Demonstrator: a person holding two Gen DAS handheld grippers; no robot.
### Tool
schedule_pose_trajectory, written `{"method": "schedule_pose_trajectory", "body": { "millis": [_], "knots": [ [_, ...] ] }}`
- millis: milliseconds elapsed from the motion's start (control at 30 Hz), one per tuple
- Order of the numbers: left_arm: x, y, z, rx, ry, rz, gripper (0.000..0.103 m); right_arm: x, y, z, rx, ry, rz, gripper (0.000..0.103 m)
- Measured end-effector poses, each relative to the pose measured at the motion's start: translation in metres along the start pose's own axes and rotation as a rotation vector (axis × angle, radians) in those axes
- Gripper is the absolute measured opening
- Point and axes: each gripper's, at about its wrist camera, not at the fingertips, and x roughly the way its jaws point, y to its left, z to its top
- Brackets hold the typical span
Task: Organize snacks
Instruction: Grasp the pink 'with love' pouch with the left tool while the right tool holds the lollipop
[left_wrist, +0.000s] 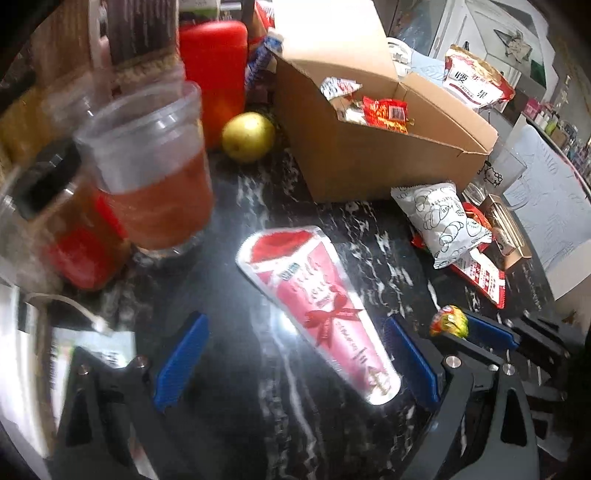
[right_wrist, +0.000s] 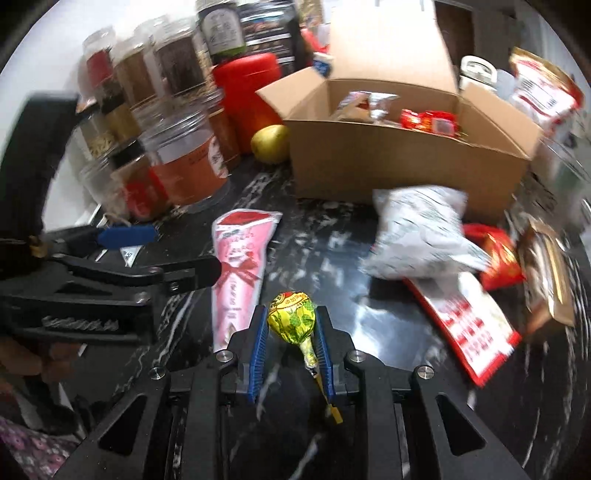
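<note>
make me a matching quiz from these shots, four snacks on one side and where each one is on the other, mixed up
Things:
1. lollipop
2. pink cone pack
3. red wrapper
4. pear

Places:
A. inside the cardboard box
B. flat on the dark counter, between the open left jaws
C. clamped in the right gripper
D. on the counter between the red canister and the box

Pairs: 1-C, 2-B, 3-A, 4-D

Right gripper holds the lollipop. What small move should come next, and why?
Probably carry the lollipop forward over the open box. The right gripper is already shut on it, other snacks lie inside the box, and the way there looks free.
</note>
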Motion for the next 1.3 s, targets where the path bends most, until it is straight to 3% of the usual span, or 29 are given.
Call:
{"method": "schedule_pose_trajectory", "body": {
  "millis": [200,300,333,400,500,600,800,933,1233,1300],
  "knots": [
    [0.023,-0.012,0.004,-0.004,0.027,0.050,0.095,-0.017,-0.020,-0.012,0.084,-0.014,-0.029,0.025],
    [0.028,-0.014,0.005,-0.010,0.028,0.098,0.081,-0.022,-0.027,-0.015,0.100,-0.021,-0.040,0.025],
    [0.028,-0.016,0.005,-0.004,0.026,0.107,0.080,-0.023,-0.029,-0.015,0.103,-0.024,-0.044,0.025],
    [0.025,-0.019,0.005,0.009,0.002,0.120,0.066,-0.023,-0.031,-0.017,0.108,-0.029,-0.044,0.025],
    [0.021,-0.024,0.004,0.028,-0.035,0.100,0.052,-0.024,-0.033,-0.017,0.113,-0.036,-0.043,0.025],
    [0.020,-0.031,0.002,0.073,-0.045,0.068,0.045,-0.025,-0.034,-0.019,0.116,-0.041,-0.043,0.025],
    [0.014,-0.055,-0.006,0.166,-0.024,-0.063,0.045,-0.031,-0.037,-0.023,0.132,-0.049,-0.052,0.025],
    [0.014,-0.064,-0.013,0.194,-0.011,-0.104,0.045,-0.037,-0.039,-0.027,0.142,-0.055,-0.059,0.025],
    [0.021,-0.074,-0.014,0.179,-0.025,-0.019,0.048,-0.044,-0.043,-0.034,0.169,-0.064,-0.081,0.025],
    [0.026,-0.078,-0.011,0.186,-0.013,0.015,0.067,-0.046,-0.044,-0.035,0.174,-0.066,-0.082,0.025]
  ]
}}
